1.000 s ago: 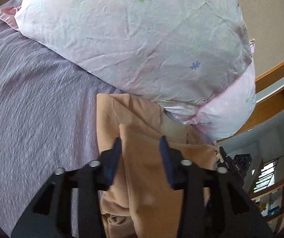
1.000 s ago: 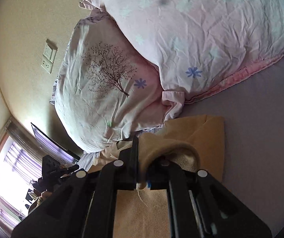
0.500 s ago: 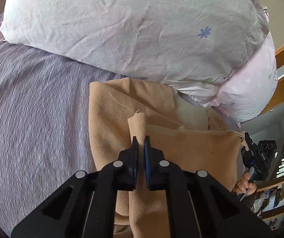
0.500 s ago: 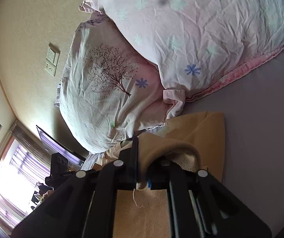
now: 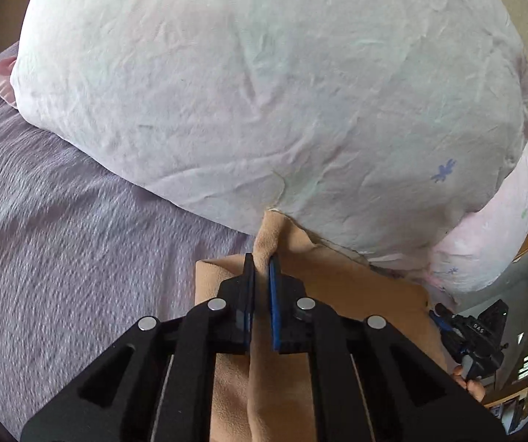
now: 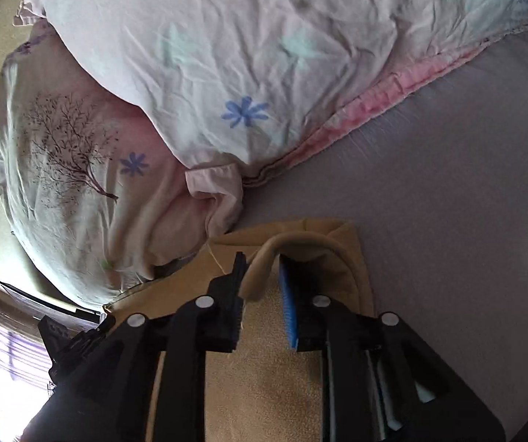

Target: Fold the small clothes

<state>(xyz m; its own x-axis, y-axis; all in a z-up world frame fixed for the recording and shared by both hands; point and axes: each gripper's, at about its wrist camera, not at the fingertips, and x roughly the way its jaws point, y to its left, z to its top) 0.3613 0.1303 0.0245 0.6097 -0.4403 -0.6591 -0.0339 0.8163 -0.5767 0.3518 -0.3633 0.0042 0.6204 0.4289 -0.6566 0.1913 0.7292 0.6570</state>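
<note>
A tan garment lies on the purple bedsheet, its far edge against the pillows. My left gripper is shut on a ridge of the tan cloth, which reaches forward to the pillow's edge. In the right wrist view the same garment lies under my right gripper. Its jaws stand apart, and a fold of the cloth still arches between them and drapes over the left finger.
A big white floral pillow fills the far side, close ahead of the left gripper. A second pillow with a tree print lies left of it. Bare purple sheet spreads to the right. A dark device is at the bed's far side.
My left gripper shut on the tan cloth and carried it forward to the pillow. My right gripper, shut on the cloth before, has opened its jaws.
</note>
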